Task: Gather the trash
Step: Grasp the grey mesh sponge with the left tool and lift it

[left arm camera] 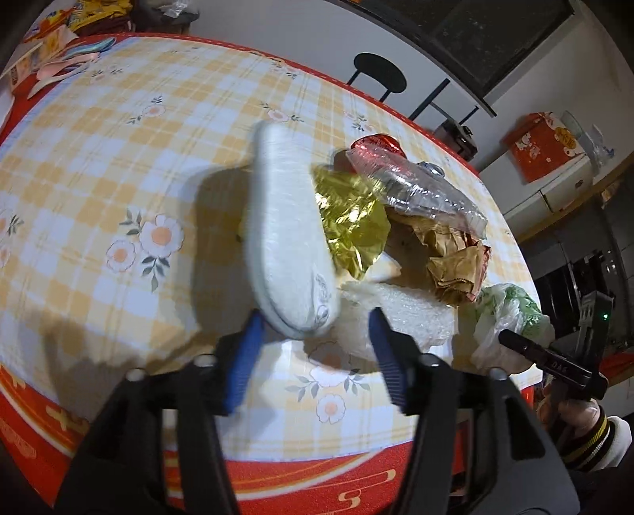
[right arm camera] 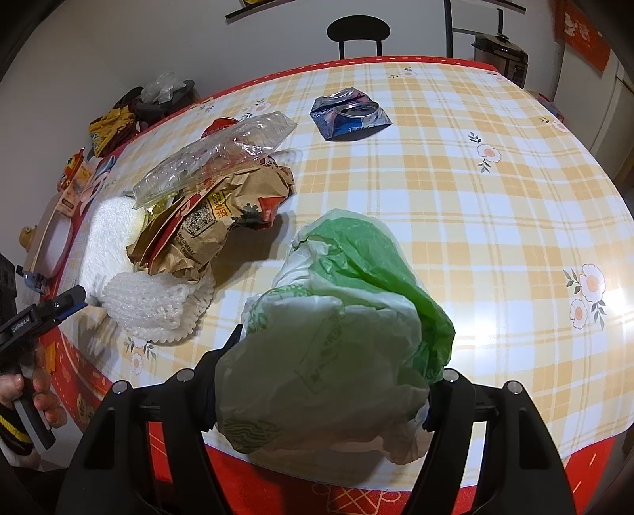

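Note:
My left gripper (left arm camera: 317, 317) stands open over the table's near edge. A blurred white oval foam piece (left arm camera: 285, 237) lies just beyond its left blue pad (left arm camera: 247, 356), and the pads do not press on it. Behind it is a trash pile: gold foil (left arm camera: 352, 226), a clear plastic container (right arm camera: 214, 158), a crumpled brown paper bag (right arm camera: 214, 222) and white foam netting (right arm camera: 150, 305). My right gripper (right arm camera: 329, 380) is shut on a green and white plastic bag (right arm camera: 337, 317), which bulges out over its fingers. A crushed blue can (right arm camera: 348, 115) lies apart, further back.
The checked tablecloth (right arm camera: 495, 237) has a red border at the near edge. Snack packets and clutter (right arm camera: 111, 123) crowd the far left corner. A black chair (right arm camera: 358, 29) and a cooker (right arm camera: 501, 53) stand behind the table. A hand (right arm camera: 35, 388) holds the left gripper's handle.

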Demonstrator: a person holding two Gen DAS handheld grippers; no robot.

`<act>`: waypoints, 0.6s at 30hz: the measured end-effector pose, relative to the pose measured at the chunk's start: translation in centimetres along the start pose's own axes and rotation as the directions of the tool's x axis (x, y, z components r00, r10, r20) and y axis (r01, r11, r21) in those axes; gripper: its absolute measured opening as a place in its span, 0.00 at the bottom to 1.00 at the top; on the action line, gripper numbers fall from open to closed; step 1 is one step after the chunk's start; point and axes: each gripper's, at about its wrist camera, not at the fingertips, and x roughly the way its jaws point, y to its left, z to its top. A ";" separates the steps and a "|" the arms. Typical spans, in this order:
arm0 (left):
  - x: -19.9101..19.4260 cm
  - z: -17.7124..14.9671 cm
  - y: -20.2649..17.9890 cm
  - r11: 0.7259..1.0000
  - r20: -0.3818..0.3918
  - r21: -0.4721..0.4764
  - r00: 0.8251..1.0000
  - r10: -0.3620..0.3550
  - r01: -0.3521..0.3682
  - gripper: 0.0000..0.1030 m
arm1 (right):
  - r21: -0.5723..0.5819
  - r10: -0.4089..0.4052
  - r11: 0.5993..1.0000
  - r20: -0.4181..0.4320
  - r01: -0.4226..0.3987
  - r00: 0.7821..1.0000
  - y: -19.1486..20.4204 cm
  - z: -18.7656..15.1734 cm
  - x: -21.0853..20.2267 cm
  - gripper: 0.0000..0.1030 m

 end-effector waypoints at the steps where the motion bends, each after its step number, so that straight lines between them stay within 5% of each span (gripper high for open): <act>1: 0.2 0.4 0.3 1.000 0.000 0.000 1.000 -0.020 0.020 0.57 | 0.000 -0.001 1.000 -0.001 0.001 1.000 0.0 0.0 0.0 0.67; 11: 2.1 1.4 5.0 0.966 0.007 -0.216 0.990 -0.144 0.142 0.55 | 0.015 -0.014 1.000 -0.001 0.014 1.000 -0.4 -0.2 -0.1 0.67; 14: 2.4 1.2 5.5 0.954 0.022 -0.252 0.986 -0.163 0.164 0.26 | 0.018 -0.017 1.000 -0.004 0.017 1.000 -0.4 -0.3 0.0 0.67; 18: 2.6 1.3 5.8 0.939 0.060 -0.290 0.983 -0.172 0.182 0.19 | 0.011 -0.017 1.000 -0.004 0.017 1.000 -0.1 -0.3 0.0 0.67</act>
